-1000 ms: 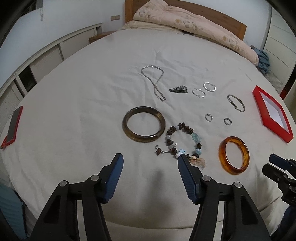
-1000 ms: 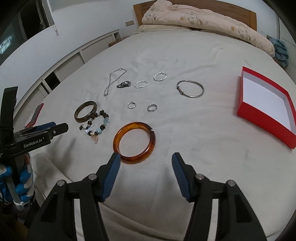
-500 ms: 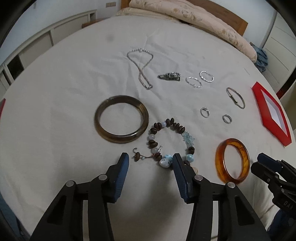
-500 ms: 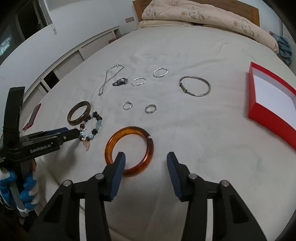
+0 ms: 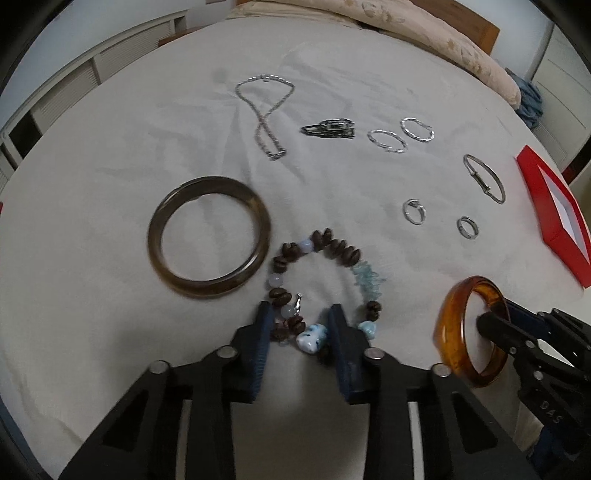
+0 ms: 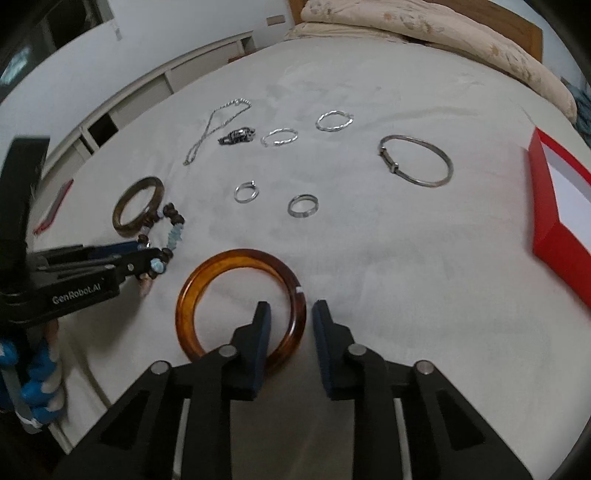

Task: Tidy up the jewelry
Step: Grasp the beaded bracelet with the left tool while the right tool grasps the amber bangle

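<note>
Jewelry lies on a white bed sheet. My left gripper [image 5: 301, 314] is open and straddles the near side of a beaded bracelet [image 5: 334, 247] with brown and blue beads. My right gripper [image 6: 290, 310] is open and straddles the right rim of an amber bangle [image 6: 207, 273]; one finger is inside the ring, one outside. The amber bangle [image 5: 452, 321] also shows in the left wrist view with the right gripper's tips at it. A dark brown bangle [image 5: 208, 242] lies left of the beads. A red box [image 6: 554, 218] lies open at the right.
Further back lie a silver chain necklace [image 5: 264, 114], a dark clasp piece [image 5: 328, 129], two twisted silver hoops [image 5: 386, 140], two small rings [image 5: 413, 212], and a thin silver bangle [image 5: 484, 177]. A quilt [image 6: 424, 22] lies at the headboard.
Both grippers have moved forward and down and narrowed. The left now straddles the beaded bracelet, the right straddles the amber bangle's rim.
</note>
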Motion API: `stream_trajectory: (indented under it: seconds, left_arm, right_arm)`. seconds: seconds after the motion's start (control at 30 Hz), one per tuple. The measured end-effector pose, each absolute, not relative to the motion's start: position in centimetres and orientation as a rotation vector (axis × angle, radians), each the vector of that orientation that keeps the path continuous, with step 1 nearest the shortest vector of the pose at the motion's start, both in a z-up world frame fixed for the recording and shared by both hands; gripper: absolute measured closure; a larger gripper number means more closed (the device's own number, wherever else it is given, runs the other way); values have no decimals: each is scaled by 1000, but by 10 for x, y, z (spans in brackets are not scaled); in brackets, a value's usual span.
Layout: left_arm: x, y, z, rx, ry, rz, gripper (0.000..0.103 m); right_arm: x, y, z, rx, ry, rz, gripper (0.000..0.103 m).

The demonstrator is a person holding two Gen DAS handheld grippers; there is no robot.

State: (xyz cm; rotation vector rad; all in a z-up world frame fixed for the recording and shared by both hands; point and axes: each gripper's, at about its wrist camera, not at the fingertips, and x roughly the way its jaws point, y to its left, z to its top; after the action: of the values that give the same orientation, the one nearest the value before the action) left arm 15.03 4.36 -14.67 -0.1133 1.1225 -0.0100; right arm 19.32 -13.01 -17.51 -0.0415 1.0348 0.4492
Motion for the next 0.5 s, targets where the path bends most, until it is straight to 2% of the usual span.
stream_trajectory:
  seconds: [0.1, 0.5]
  left_arm:
    - [149, 43, -144, -115, 1119, -10, 80]
    - [130, 31, -113, -86, 1079, -24, 82]
  right_arm:
    - [198, -132, -176, -44, 1036, 459, 93]
    - [157, -178, -133, 3, 966, 420, 93]
